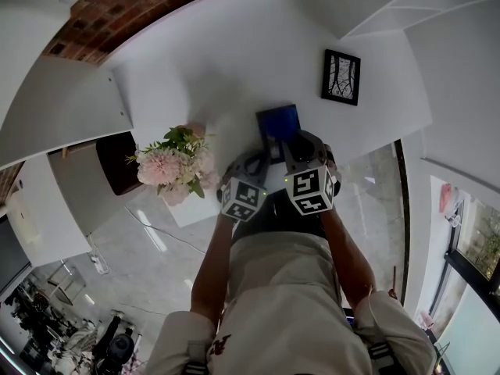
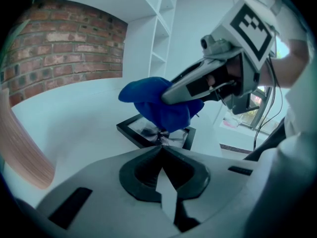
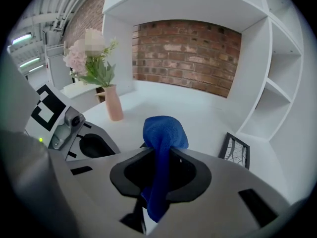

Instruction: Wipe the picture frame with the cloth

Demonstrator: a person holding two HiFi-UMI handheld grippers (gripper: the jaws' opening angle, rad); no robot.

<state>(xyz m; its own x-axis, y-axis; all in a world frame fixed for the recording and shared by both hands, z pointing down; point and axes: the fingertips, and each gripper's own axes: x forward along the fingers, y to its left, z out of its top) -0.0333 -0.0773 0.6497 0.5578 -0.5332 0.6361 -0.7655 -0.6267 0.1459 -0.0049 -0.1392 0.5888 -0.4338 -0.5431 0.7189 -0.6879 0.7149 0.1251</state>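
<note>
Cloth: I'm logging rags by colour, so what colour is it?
The cloth is solid blue, clearest in the right gripper view.

Just beyond the jaws of the left gripper (image 2: 161, 145), the blue cloth (image 2: 157, 108) hangs in front of the picture frame (image 2: 136, 129), hiding its far corner and much of the print. To the right of the right gripper (image 3: 158, 152) jaws, that gripper's own body covers the frame's lower edge. Far left of the left jaws, the pink vase (image 2: 25, 152) is a smear, cut off by the view's rim. From overhead, both pairs of jaws are hidden under the grippers' bodies.
</note>
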